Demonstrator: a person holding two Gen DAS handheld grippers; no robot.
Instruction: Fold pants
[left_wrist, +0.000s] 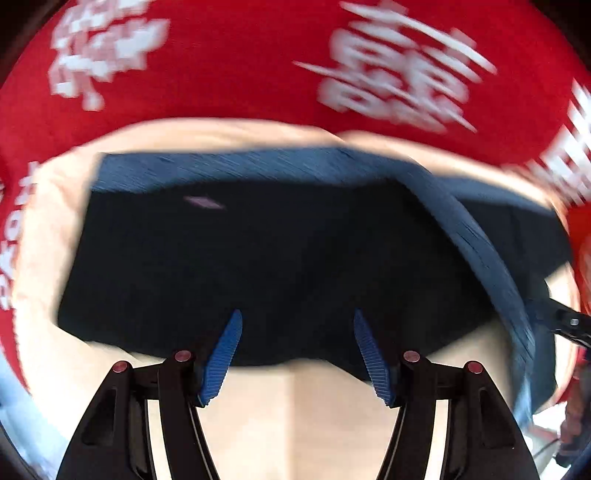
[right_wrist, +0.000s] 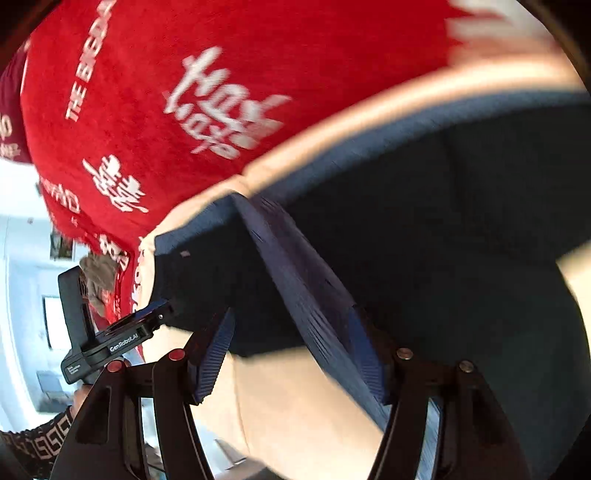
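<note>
A: Item one, the pants (left_wrist: 258, 258): dark navy, laid flat on a cream surface (left_wrist: 332, 424), with a ribbed blue waistband (left_wrist: 221, 170) along the far edge. Whether that surface is a tabletop cannot be told.

B: Noted. A ribbed blue band (left_wrist: 491, 266) is seen turned across the pants at the right side. Beyond the cream surface, a red cloth (left_wrist: 240, 66) with white lettering is recorded.

A: Item two, the left tool (left_wrist: 297, 354): its blue pads are held apart above the near edge of the pants, with nothing between them.

B: Item three, the right tool (right_wrist: 295, 354): jaws are likewise spread. The ribbed band (right_wrist: 306, 295) is seen running down between them, close against the right pad; no pinch is shown. The picture is blurred there.

A: At the left of the right wrist view, the left tool's black body (right_wrist: 110, 332) is seen at the corner of the pants.
</note>
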